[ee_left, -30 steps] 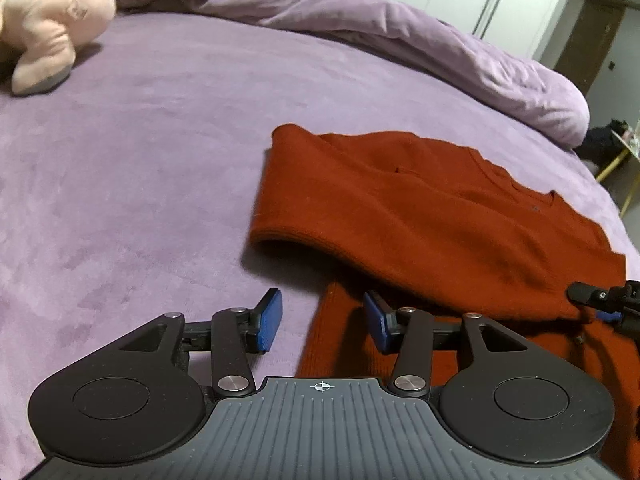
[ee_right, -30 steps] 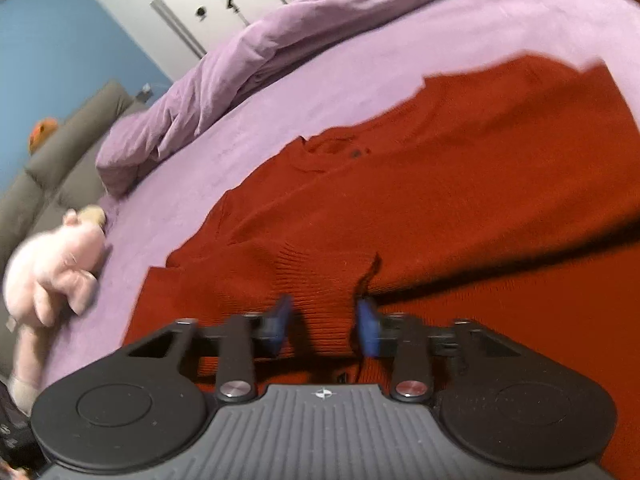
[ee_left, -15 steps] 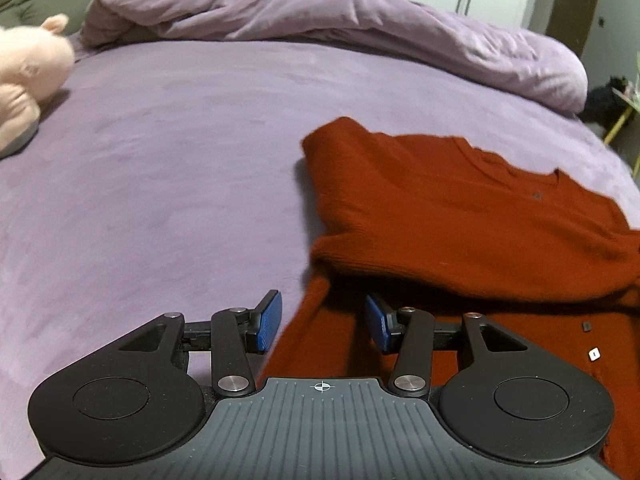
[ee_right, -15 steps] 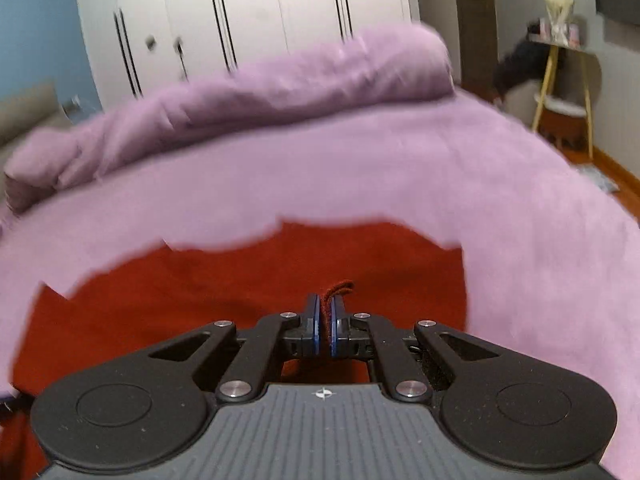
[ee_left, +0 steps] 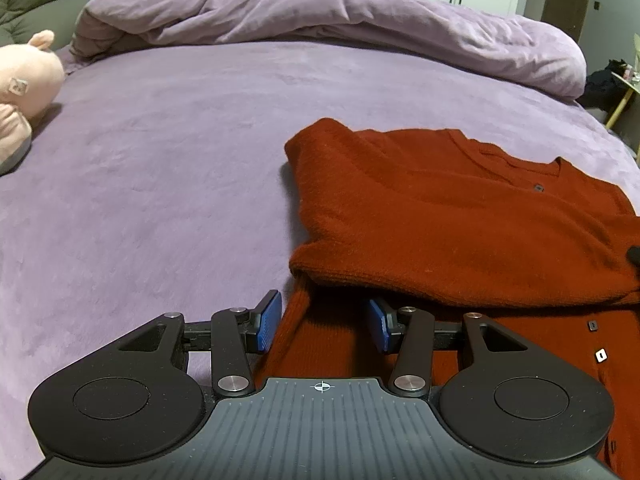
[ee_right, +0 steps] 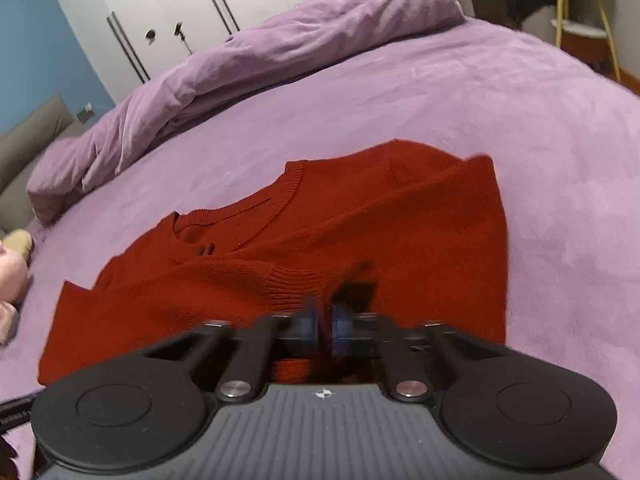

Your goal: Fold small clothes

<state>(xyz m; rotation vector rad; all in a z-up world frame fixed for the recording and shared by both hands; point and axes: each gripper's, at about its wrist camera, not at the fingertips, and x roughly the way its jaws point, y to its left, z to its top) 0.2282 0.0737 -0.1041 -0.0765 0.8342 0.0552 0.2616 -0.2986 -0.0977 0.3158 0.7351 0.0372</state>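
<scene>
A rust-red knit cardigan (ee_left: 440,216) lies on the purple bed, its left sleeve folded across the body. My left gripper (ee_left: 322,322) is open and empty, low over the cardigan's left edge, one blue pad on each side of it. In the right wrist view the cardigan (ee_right: 360,232) shows with its neckline toward the far left. My right gripper (ee_right: 325,322) is blurred, its pads a small gap apart at the edge of the ribbed sleeve cuff (ee_right: 296,284). Whether fabric is between them is unclear.
A rumpled purple duvet (ee_left: 320,16) lies along the far side of the bed. A pink plush toy (ee_left: 24,92) sits at the far left. White wardrobe doors (ee_right: 192,16) stand behind. A yellow-legged side table (ee_right: 580,28) stands off the bed's right.
My left gripper has pulled back and turned, still open over the cardigan's left edge. My right gripper shut on red fabric half a second ago and now shows a small gap over the cuff.
</scene>
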